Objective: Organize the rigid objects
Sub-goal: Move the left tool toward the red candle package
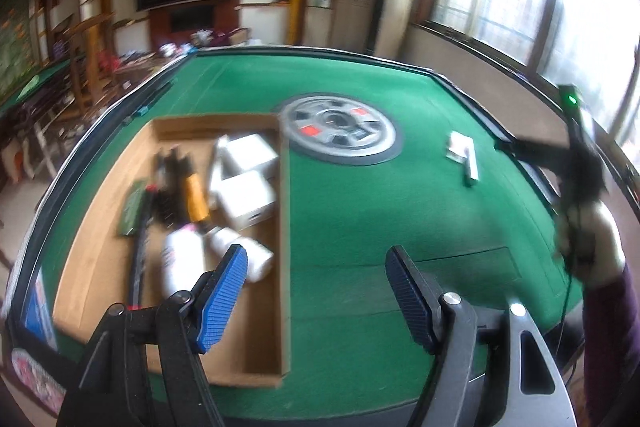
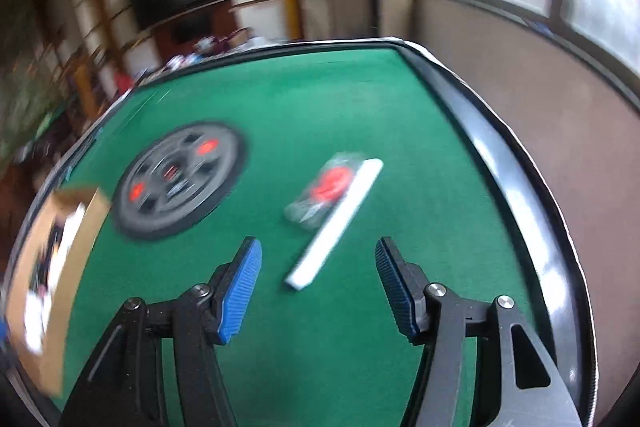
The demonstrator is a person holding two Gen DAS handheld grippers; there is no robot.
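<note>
A shallow cardboard box (image 1: 285, 211) lies on the left of the green table. It holds two white boxes (image 1: 248, 183), two white bottles (image 1: 182, 259), a yellow-and-black tool (image 1: 196, 197) and a green flat item (image 1: 134, 205). My left gripper (image 1: 316, 259) hangs open above the box's right wall, with nothing between its fingers. On the felt to the right lie a long white stick (image 2: 336, 223) and a clear packet with a red disc (image 2: 324, 187). My right gripper (image 2: 318, 251) hovers open just short of the stick's near end, and is seen as a dark blur (image 1: 560, 163) in the left wrist view.
A round grey dial with red marks (image 1: 340, 133) sits in the table's middle. The table has a raised black rim (image 2: 516, 163). A person's sleeve (image 1: 612, 339) shows at the right edge. Bare green felt (image 1: 400, 211) lies between box and stick.
</note>
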